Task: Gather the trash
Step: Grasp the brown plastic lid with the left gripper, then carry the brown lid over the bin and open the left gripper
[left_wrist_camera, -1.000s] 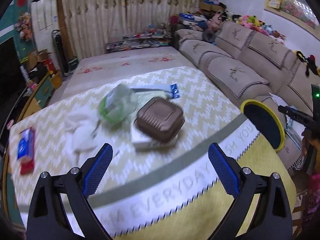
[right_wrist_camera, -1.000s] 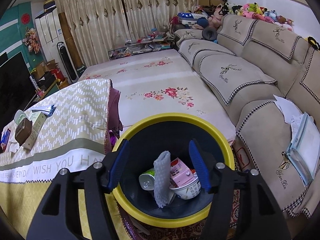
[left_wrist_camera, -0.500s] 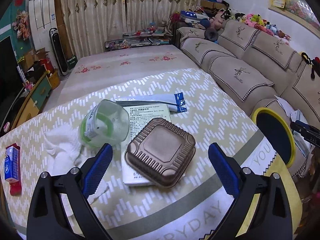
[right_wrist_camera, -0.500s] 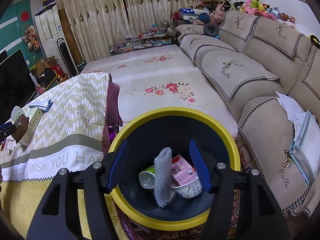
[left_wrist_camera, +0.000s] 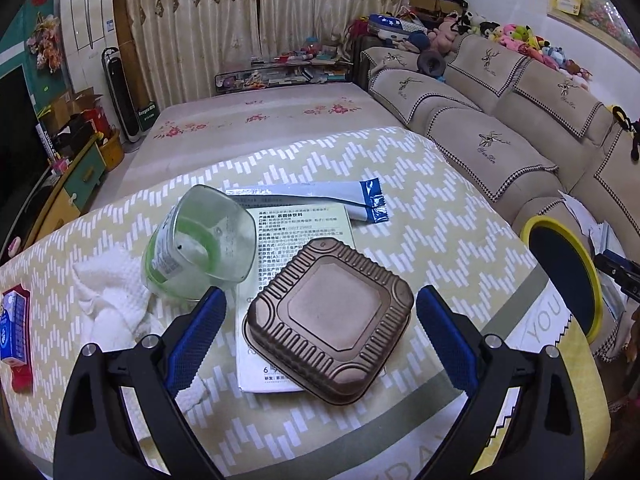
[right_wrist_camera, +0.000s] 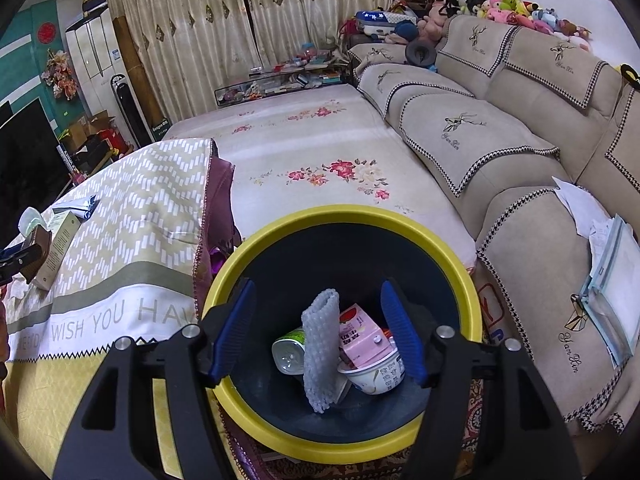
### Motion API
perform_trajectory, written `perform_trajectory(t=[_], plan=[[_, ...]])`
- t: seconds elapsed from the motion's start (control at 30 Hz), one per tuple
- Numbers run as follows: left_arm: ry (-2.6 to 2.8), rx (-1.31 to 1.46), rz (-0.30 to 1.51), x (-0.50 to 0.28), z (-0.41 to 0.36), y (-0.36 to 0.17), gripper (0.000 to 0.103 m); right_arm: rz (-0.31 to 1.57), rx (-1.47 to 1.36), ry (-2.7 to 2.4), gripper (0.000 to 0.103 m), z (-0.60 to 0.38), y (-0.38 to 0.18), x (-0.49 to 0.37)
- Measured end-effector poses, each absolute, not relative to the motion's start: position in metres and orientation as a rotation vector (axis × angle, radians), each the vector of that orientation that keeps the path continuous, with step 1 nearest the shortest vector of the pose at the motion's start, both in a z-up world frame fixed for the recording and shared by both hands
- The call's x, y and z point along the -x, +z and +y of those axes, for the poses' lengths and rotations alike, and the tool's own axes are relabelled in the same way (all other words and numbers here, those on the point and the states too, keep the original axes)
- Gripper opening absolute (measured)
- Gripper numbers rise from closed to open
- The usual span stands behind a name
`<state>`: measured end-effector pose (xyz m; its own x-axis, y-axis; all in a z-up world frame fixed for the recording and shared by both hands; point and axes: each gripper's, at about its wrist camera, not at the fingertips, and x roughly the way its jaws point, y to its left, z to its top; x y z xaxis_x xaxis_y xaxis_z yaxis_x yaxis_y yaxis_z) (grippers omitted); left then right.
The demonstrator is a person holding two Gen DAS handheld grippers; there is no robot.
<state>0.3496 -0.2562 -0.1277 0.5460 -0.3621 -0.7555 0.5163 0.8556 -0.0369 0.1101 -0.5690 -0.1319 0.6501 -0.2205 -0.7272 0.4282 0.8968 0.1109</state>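
Note:
A brown ribbed plastic tray (left_wrist_camera: 330, 320) lies upside down on a pale printed box (left_wrist_camera: 298, 236) on the table. My left gripper (left_wrist_camera: 320, 338) is open, one finger on each side of the tray, not touching it. A clear cup with a green band (left_wrist_camera: 200, 244) lies tipped at the left, beside a white cloth (left_wrist_camera: 116, 300). A blue-and-white sachet (left_wrist_camera: 320, 200) lies behind the box. My right gripper (right_wrist_camera: 316, 338) is open and empty above the yellow-rimmed bin (right_wrist_camera: 466, 276), which holds a foam sleeve (right_wrist_camera: 320, 354), a pink carton (right_wrist_camera: 362, 336), a bowl and a can.
A red-and-blue packet (left_wrist_camera: 16, 326) lies at the table's left edge. The bin (left_wrist_camera: 568, 264) stands off the table's right corner. A beige sofa (right_wrist_camera: 520, 160) runs along the right, with papers (right_wrist_camera: 600, 240) on its seat. A floral mat (right_wrist_camera: 320, 148) covers the floor beyond.
My left gripper has moved forward over the table until its open fingers flank the brown tray. My right gripper has stayed open above the bin.

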Motion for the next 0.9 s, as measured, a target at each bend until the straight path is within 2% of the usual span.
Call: perform_trajectory(t=[0.03,0.1,0.17,0.4,0.67,0.9], plan=[[-0.524,-0.199,0.844,-0.350,-0.256,-0.128,0.090,0.781,-0.286,-0.374,0.062,-0.569,-0.132,-0.110],[-0.522,-0.197,0.846,-0.350,-0.256,-0.129,0.076,0.781,-0.284,-0.371,0.062,-0.568,-0.132,-0.110],[-0.532,-0.183,0.844,-0.348,-0.255,-0.127,0.072,0.779,-0.282,-0.369,0.062,-0.567,-0.131,-0.109],[-0.550,-0.218,0.806,-0.314,-0.252,-0.109,0.071,0.752,-0.278,-0.369,0.062,-0.563,-0.119,-0.097],[-0.615,-0.283,0.779,-0.239,-0.258,-0.086,0.071,0.734,-0.282,-0.373,0.062,-0.564,-0.111,-0.080],[-0.692,-0.312,0.779,-0.196,-0.314,-0.083,0.072,0.728,-0.308,-0.405,0.062,-0.577,-0.113,-0.054]])
